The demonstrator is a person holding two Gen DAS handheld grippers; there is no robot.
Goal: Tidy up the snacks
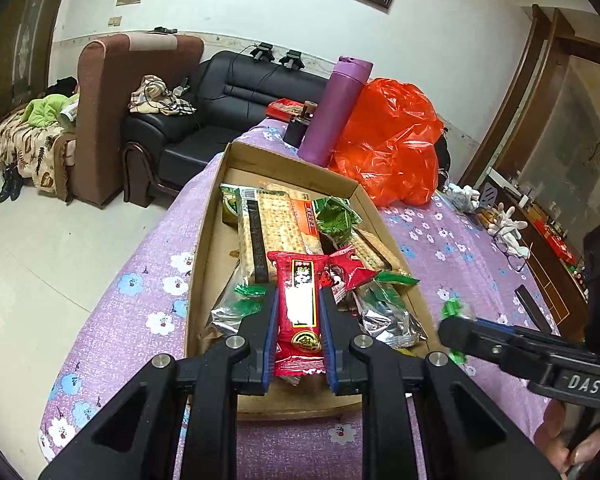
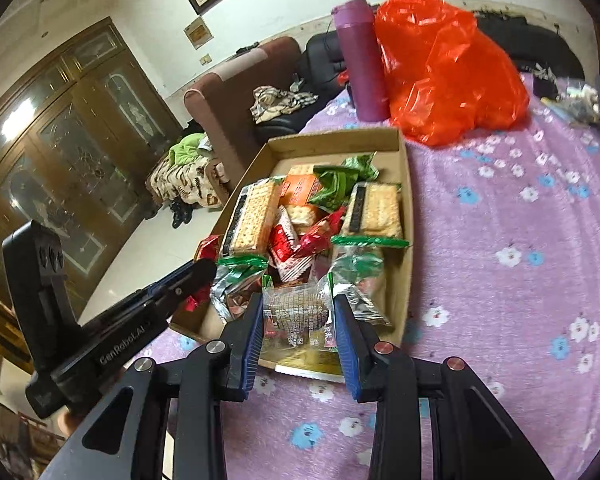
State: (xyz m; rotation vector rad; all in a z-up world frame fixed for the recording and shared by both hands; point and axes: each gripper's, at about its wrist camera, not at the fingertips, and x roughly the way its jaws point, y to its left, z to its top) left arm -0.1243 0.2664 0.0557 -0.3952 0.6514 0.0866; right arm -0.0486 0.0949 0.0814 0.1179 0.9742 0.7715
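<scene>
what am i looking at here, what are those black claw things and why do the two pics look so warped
Those are two hand-held grippers, one in each of a person's hands, with a fisheye camera on each looking along its fingers; hence the warping. The left camera shows the left gripper shut on a red snack packet. The right camera shows the right gripper shut on a clear-wrapped snack. Both hover at the near end of a cardboard box full of cracker packs and wrapped snacks, on a purple flowered cloth. Behind it stand a purple bottle and an orange plastic bag.
</scene>
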